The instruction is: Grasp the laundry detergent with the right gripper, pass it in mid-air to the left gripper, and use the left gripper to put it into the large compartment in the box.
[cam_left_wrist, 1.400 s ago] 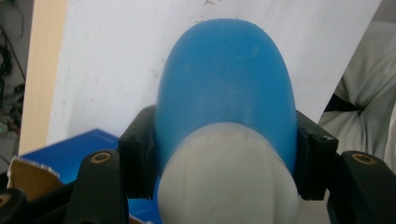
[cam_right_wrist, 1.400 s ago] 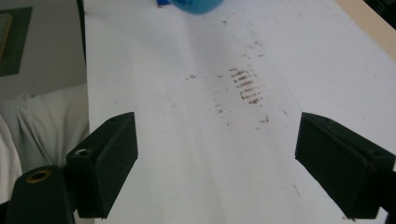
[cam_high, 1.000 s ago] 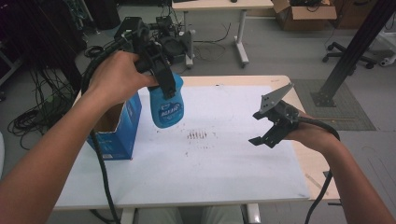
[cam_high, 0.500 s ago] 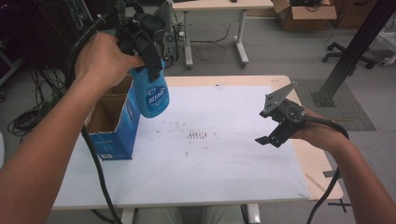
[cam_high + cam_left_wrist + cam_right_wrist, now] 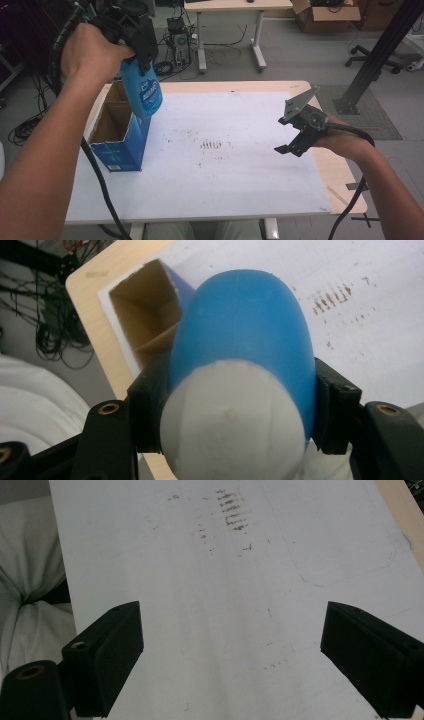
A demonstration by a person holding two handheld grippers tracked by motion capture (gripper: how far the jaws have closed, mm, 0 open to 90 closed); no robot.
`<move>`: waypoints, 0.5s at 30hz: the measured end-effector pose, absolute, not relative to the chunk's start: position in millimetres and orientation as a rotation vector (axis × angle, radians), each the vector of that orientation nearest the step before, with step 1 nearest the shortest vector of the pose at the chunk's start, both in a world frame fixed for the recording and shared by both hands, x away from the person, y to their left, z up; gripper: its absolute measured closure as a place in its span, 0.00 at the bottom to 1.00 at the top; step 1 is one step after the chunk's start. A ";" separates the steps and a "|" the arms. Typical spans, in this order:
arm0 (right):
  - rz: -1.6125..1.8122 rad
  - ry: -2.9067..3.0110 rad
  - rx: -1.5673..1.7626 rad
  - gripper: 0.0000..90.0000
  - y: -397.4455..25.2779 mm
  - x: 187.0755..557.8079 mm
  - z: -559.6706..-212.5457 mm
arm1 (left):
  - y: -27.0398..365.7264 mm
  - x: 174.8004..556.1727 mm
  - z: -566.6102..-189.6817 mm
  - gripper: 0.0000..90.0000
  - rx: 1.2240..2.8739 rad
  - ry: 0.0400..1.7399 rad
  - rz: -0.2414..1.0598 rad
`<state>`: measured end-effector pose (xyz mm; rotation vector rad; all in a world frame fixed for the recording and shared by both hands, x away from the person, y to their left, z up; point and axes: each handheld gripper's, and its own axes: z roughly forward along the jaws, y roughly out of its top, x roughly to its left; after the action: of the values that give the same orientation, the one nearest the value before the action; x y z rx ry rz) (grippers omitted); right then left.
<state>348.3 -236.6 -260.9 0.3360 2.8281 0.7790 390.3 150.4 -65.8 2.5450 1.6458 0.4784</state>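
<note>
The left tool [image 5: 142,47] is clamped on the blue bottle [image 5: 145,92], held high over the right wall of the open box [image 5: 120,150] at the worktop's [image 5: 240,190] left. Lowering it in remains. The right tool [image 5: 290,145] is held spread and empty.

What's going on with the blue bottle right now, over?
Left tool shut on blue bottle, held above the open cardboard box. Right tool open, holding nothing, over the table. Nothing blocking the box mouth.

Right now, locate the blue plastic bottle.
High view, left side: the blue plastic bottle hangs clamped in the left gripper, just above the open blue cardboard box.
</note>
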 end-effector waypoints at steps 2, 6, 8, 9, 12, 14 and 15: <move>0.777 2.827 0.338 0.11 -236.7 348.2 -260.4 | 157.2 390.0 -64.0 0.43 2.513 1.689 0.476; 0.787 2.823 0.364 0.11 -240.2 346.6 -260.2 | 172.7 389.9 -61.3 0.43 2.453 1.775 0.470; 0.773 2.823 0.373 0.11 -241.6 345.2 -261.0 | 179.7 389.6 -61.9 0.43 2.437 1.801 0.476; 0.778 2.821 0.378 0.11 -242.2 344.1 -261.6 | 183.6 389.5 -62.4 0.43 2.423 1.820 0.474; 0.781 2.814 0.384 0.11 -243.6 340.8 -262.1 | 195.8 389.2 -64.1 0.43 2.382 1.862 0.471; 0.773 2.815 0.384 0.11 -244.4 339.2 -261.7 | 203.8 388.9 -65.6 0.43 2.355 1.894 0.463; 0.769 2.814 0.386 0.11 -244.7 338.8 -261.3 | 207.8 388.6 -66.4 0.43 2.333 1.912 0.464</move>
<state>338.8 -244.7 -261.3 0.3861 2.8138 0.7691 388.6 207.8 -66.4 2.3332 1.9125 0.4637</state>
